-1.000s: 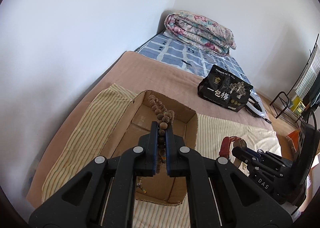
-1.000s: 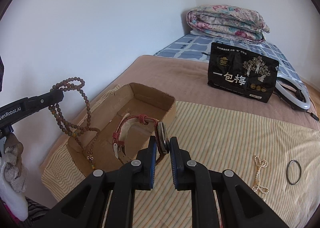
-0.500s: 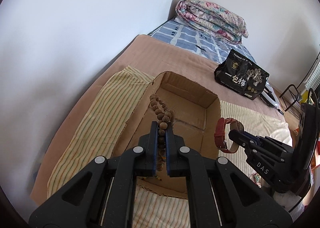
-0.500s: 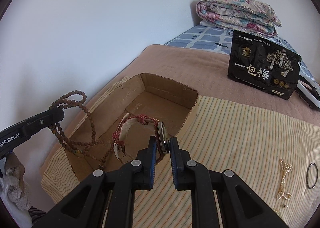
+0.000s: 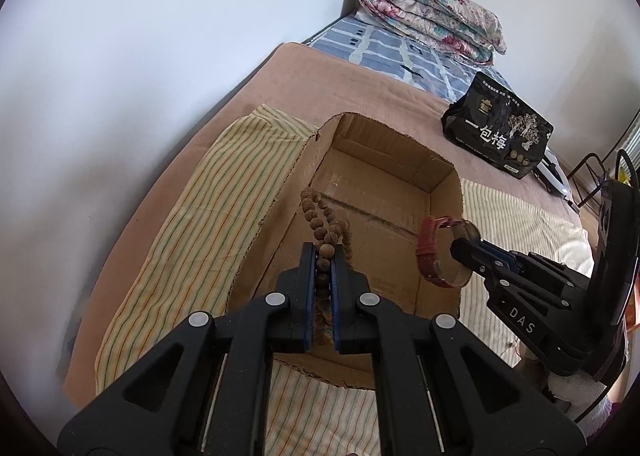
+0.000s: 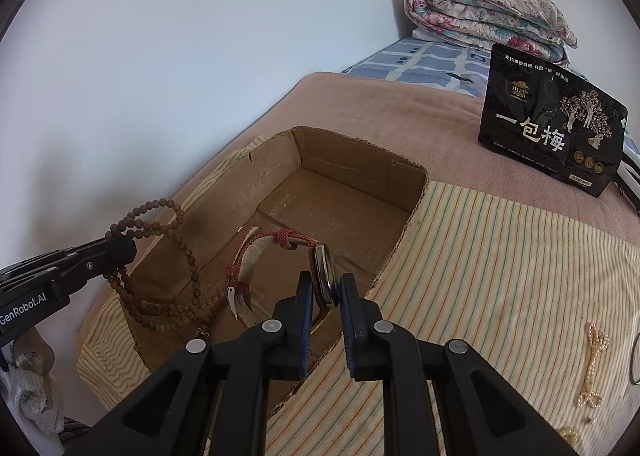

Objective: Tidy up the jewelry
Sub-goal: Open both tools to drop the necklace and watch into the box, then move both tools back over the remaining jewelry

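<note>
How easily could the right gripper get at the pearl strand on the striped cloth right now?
Probably not yet: the right gripper has the watch between its jaws over the cardboard box. The path to the pearl strand looks clear once that is dropped.

An open cardboard box (image 6: 352,192), matt brown with rough torn edges, sits on a striped woven cloth (image 6: 500,256). Over the box hang dull, grainy wooden prayer beads (image 6: 176,252) and a watch (image 6: 324,276) with a shiny metal case and a textured red strap. Beyond the box stands a glossy black plastic pouch (image 6: 552,128). The grippers look like matt black plastic.
</note>
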`<state>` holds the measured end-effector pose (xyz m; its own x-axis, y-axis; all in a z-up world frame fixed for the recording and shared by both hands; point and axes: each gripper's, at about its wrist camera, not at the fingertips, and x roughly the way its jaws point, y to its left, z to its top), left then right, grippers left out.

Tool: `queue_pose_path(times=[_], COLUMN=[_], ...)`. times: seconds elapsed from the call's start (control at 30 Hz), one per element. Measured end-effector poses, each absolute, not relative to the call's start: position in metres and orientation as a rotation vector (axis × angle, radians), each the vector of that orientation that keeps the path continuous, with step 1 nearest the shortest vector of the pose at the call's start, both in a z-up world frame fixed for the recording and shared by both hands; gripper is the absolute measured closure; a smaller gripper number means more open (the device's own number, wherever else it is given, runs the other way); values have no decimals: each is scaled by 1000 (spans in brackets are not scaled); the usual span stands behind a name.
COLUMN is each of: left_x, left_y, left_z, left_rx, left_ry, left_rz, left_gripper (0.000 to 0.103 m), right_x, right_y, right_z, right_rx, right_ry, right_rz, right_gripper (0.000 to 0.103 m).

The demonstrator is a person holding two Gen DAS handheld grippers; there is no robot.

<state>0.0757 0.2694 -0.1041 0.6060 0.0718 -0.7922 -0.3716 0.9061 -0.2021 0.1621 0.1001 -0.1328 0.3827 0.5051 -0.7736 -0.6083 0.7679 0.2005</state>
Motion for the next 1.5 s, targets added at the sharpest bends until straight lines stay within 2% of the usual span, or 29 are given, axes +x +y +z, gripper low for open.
queue_pose_path(times=[0.03,0.13,0.2,0.27,1.0,1.07,1.23,1.33,1.43,1.47,1.5], left_x=[76,77,77,77,84,85,88,89,90,91,91], left_y=[268,264,263,263,223,215,194,179,165,160,156], left_z=[-103,-102,-101,-100,-66,-63,-61,-59,-59,-59,-59], left_rx=[-360,-341,-340,-345,-292,-279,-248,-216,-190,-186,-184], left_ry=[889,887,886,881,799,789,779,766,771,775,778], left_rz=[265,268,269,269,226,215,180,154,120,108,96], left_gripper=[99,96,84,77,77,77,77,77,77,76,71], right_x=[162,162,162,161,152,151,145,142,140,140,140], right_y=[100,99,98,96,40,31,4,-17,-41,-50,-60], right_z=[-133,-130,-126,-124,-91,-86,-74,-66,-59,-57,-55], right_rx=[-121,-100,-93,-92,-79,-77,-78,-69,-61,-55,-48], right_ry=[939,924,913,908,843,835,808,791,777,774,771], right_rz=[713,716,719,715,631,618,582,557,528,519,509], right_gripper=[86,67,67,67,66,58,50,38,33,31,30])
